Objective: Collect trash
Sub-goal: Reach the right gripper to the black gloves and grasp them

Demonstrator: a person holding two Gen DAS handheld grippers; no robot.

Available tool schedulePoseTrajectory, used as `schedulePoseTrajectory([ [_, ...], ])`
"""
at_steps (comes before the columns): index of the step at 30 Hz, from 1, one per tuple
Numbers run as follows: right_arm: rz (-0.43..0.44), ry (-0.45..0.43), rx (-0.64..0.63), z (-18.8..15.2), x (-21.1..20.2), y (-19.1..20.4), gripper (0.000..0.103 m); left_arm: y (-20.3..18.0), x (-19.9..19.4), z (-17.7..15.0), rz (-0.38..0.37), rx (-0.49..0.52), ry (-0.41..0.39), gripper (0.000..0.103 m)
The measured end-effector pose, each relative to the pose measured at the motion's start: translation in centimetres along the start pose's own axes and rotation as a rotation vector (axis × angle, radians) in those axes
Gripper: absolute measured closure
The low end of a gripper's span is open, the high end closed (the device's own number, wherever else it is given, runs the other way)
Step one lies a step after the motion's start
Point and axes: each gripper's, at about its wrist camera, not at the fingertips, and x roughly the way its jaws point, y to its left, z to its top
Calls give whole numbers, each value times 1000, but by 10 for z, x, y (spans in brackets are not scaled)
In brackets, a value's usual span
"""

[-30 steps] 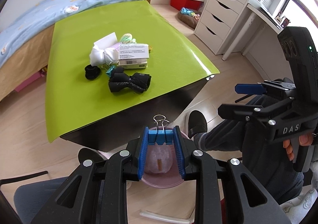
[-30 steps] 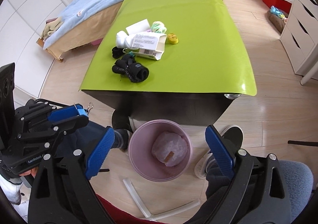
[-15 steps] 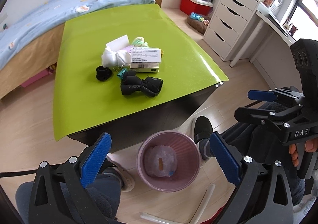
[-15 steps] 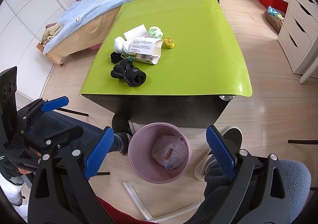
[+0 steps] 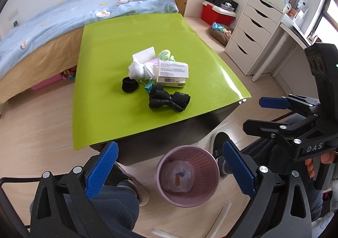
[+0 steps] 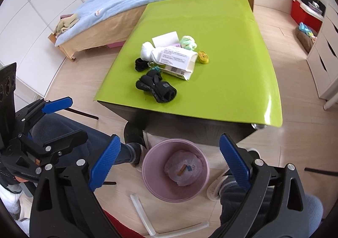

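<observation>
A pink bin [image 5: 186, 200] [image 6: 169, 193] stands on the floor before the green table [image 5: 126, 33] [image 6: 232, 48]. In it, on a clear bag, lies a blue binder clip [image 5: 181, 174] [image 6: 191, 167]. My left gripper [image 5: 170, 147] hangs open above the bin with nothing between its jaws. Beside it, my right gripper [image 6: 169, 138] is open and empty too. On the table lie a white box [image 5: 173, 72] [image 6: 177, 59], rolled black socks [image 5: 169, 100] [image 6: 155, 88], a white bundle [image 5: 140, 69] [image 6: 150, 52], a black ring [image 5: 130, 85], a teal clip [image 5: 149, 86] and a yellow roll [image 6: 203, 57].
A person's legs and shoes [image 6: 135, 132] flank the bin. Clear plastic tubes [image 6: 143, 214] lie on the floor near it. A bed [image 5: 52, 22] stands behind the table, with white drawers [image 5: 253, 33] and a red box [image 5: 217, 14] to the right.
My left gripper opened and let go of the blue binder clip, which now lies in the bin. Both grippers have drawn back a little from the bin.
</observation>
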Motion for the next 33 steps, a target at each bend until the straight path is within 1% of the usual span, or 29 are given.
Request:
schedulePoseTrajectory([
  [7, -6, 32, -121, 35, 23, 23, 10, 8, -12, 1, 19, -6, -29, 8],
  [13, -25, 107, -215, 62, 61, 38, 10, 15, -19, 2, 22, -20, -44, 8],
  [19, -68, 187, -323, 75, 100, 51, 10, 24, -23, 3, 26, -42, -54, 8],
  [21, -87, 215, -352, 78, 113, 54, 18, 25, -24, 3, 27, -44, -56, 8],
  [22, -97, 228, -365, 79, 119, 56, 25, 26, -25, 2, 27, -45, -58, 8],
  [24, -113, 250, -391, 79, 131, 60, 28, 27, -25, 2, 27, -49, -57, 8],
  [26, -124, 265, -410, 78, 140, 62, 37, 29, -25, 2, 29, -53, -57, 8],
  [27, -132, 270, -416, 78, 144, 63, 39, 28, -25, 2, 28, -56, -57, 8],
  [29, -150, 276, -427, 78, 150, 64, 49, 29, -25, 2, 29, -61, -57, 8],
  [30, -156, 278, -431, 77, 152, 64, 51, 30, -25, 2, 30, -64, -58, 8],
  [32, -177, 271, -440, 77, 154, 64, 61, 31, -25, 3, 29, -68, -59, 8],
  [33, -181, 266, -440, 74, 153, 63, 64, 31, -25, 3, 28, -70, -60, 8],
])
